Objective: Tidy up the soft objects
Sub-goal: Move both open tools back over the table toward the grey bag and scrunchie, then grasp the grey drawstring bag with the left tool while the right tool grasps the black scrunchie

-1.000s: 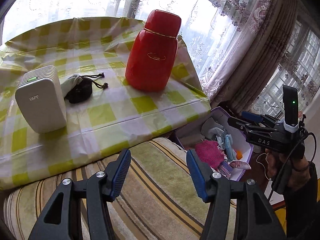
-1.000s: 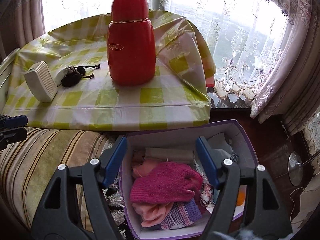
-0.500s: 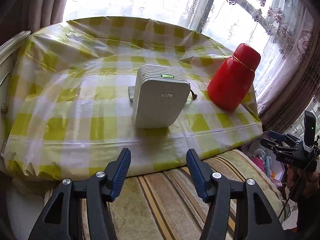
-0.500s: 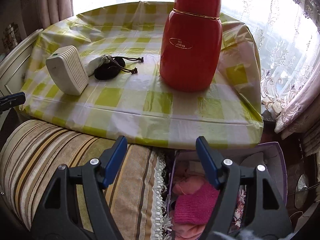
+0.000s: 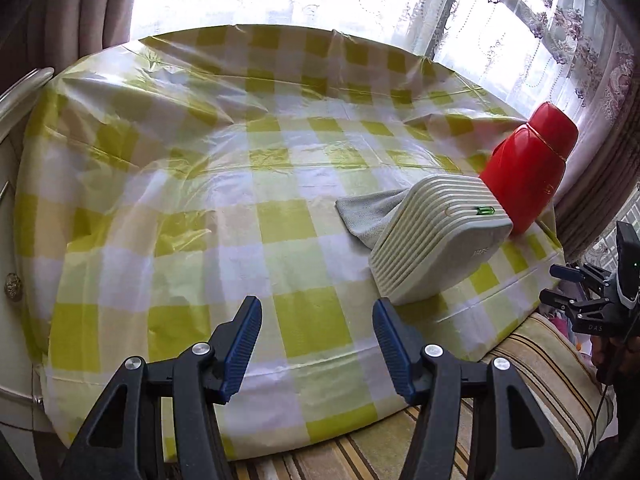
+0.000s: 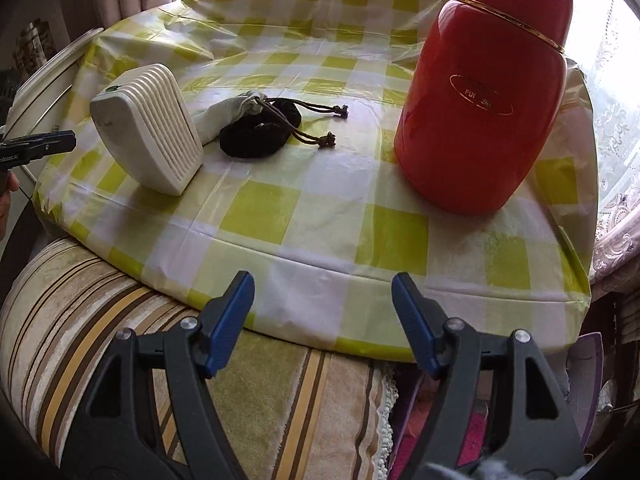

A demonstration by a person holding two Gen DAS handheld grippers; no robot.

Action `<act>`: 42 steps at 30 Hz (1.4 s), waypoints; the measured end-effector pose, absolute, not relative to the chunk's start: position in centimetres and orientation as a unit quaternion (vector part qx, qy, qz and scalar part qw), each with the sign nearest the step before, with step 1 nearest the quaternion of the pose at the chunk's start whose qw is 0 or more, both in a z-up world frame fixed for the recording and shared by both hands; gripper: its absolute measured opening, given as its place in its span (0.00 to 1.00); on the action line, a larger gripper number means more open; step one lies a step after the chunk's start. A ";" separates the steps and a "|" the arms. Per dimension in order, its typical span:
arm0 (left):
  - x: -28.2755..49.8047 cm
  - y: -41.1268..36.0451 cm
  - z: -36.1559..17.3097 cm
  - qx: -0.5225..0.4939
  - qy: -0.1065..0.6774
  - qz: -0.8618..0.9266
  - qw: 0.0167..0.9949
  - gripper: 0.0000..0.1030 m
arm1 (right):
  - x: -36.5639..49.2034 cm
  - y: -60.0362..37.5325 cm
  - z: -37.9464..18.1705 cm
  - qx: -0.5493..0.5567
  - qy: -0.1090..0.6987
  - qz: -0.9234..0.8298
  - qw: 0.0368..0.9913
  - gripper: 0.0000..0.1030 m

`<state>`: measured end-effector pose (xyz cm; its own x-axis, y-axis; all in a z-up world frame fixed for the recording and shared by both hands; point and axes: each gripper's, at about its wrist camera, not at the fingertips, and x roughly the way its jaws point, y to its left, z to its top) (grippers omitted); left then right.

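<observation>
Left wrist view: left gripper (image 5: 316, 344) stands wide, empty, now swung over bare tabletop (image 5: 168, 184); the grey pouch (image 5: 368, 212) lies ahead to its right, behind the white device (image 5: 436, 240).

Right wrist view: right gripper (image 6: 322, 320) wide, empty; the box of soft things (image 6: 588, 364) has slipped beneath it, so no sorting has begun.

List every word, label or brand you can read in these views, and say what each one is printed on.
"FU...": gold oval on the red flask; the remaining letters are blurred.
"DAS": on the right hand-held gripper, seen from the left wrist view.
"...Robot.AI": on the left hand-held gripper, cut off at the picture's edge.
Grey lettering on the white ribbed device: too blurred to read.
</observation>
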<state>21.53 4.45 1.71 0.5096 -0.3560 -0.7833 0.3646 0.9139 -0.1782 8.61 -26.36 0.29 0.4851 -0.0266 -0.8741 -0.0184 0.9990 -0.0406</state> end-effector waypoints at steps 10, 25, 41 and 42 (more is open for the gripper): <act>29.9 3.2 -0.6 0.073 0.473 -0.310 0.821 0.57 | 13.6 -24.5 -2.1 -0.047 0.526 0.053 0.848 0.72; 38.3 -6.0 -3.3 0.186 0.507 -0.458 0.706 0.57 | 20.2 -23.9 -4.8 -0.089 0.529 0.114 0.836 0.72; 36.8 -10.9 -3.9 0.320 0.478 -0.505 0.644 0.05 | 23.9 -24.2 -5.6 -0.088 0.524 0.133 0.836 0.75; 36.8 -10.9 -3.9 0.316 0.478 -0.503 0.647 0.05 | 23.9 -24.2 -5.6 -0.087 0.524 0.133 0.837 0.76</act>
<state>36.84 -10.95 -3.88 0.0372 -0.3496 -0.9362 0.9533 0.2935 -0.0717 23.95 -24.18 -5.63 0.4151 0.1315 -0.9002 -0.3141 0.9494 -0.0062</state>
